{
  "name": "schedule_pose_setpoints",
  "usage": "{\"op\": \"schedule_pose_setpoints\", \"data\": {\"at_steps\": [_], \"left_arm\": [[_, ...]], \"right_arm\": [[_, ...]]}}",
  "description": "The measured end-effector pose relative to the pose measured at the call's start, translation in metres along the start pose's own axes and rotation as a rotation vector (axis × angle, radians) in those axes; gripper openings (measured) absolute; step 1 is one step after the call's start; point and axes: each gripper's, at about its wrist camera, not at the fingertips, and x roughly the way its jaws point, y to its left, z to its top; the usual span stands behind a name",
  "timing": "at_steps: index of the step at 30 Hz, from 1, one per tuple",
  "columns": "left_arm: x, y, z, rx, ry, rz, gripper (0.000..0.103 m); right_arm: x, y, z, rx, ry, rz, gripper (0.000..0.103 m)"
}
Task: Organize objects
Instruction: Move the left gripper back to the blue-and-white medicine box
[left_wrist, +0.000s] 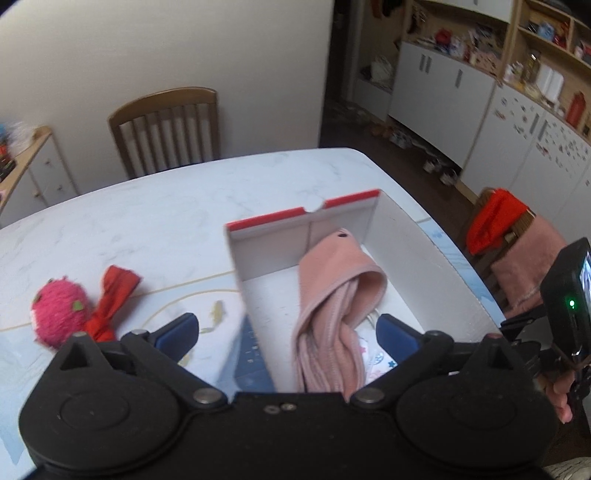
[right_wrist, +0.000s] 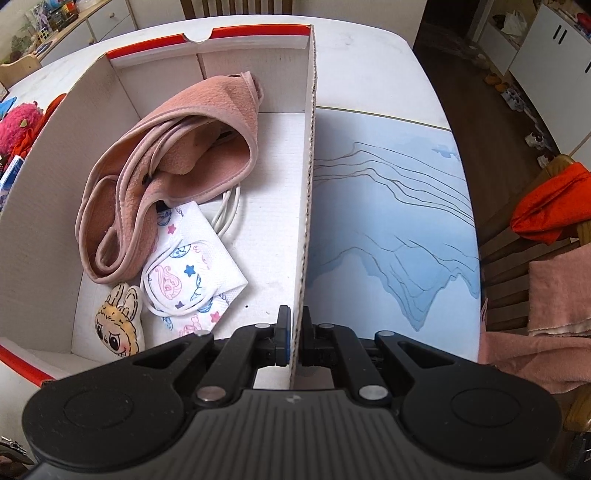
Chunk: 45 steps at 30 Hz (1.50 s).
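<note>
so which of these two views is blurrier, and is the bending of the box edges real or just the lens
Left wrist view: softer, with smear on the cardboard box near wall and the pink cloth; the table edge bows, a fisheye effect. Right wrist view: sharper, the printed cloth pattern reads clearly; the box wall pinched by the right gripper curves from the lens too.
</note>
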Motion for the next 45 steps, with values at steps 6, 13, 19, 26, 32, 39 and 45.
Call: {"op": "schedule_pose_setpoints", "data": {"at_steps": [6, 13, 19, 26, 32, 39, 45], "left_arm": [[-0.018, 0.031, -0.015, -0.086, -0.027, 0.045, 0.102], [-0.039, 0.077, -0.037, -0.175, -0.047, 0.127, 0.102], [-0.051, 0.116, -0.059, -0.234, -0.028, 0.205, 0.102], [-0.047, 0.144, -0.083, -0.237, 0.001, 0.267, 0.102], [-0.026, 0.153, -0.095, -0.207, 0.026, 0.255, 0.102], [0.017, 0.150, -0.089, -0.175, 0.056, 0.242, 0.102], [0.050, 0.142, -0.083, -0.120, 0.075, 0.254, 0.101]], "right_arm": [[0.001, 0.012, 0.005, -0.021, -0.001, 0.001, 0.004], [0.004, 0.027, 0.010, -0.048, 0.002, 0.006, 0.004], [0.006, 0.042, 0.013, -0.074, 0.004, 0.009, 0.004], [0.009, 0.059, 0.018, -0.087, 0.008, 0.008, 0.004], [0.010, 0.064, 0.019, -0.081, 0.017, -0.010, 0.004], [0.010, 0.066, 0.020, -0.063, 0.025, -0.022, 0.004], [0.009, 0.066, 0.022, -0.049, 0.031, -0.025, 0.004]]}}
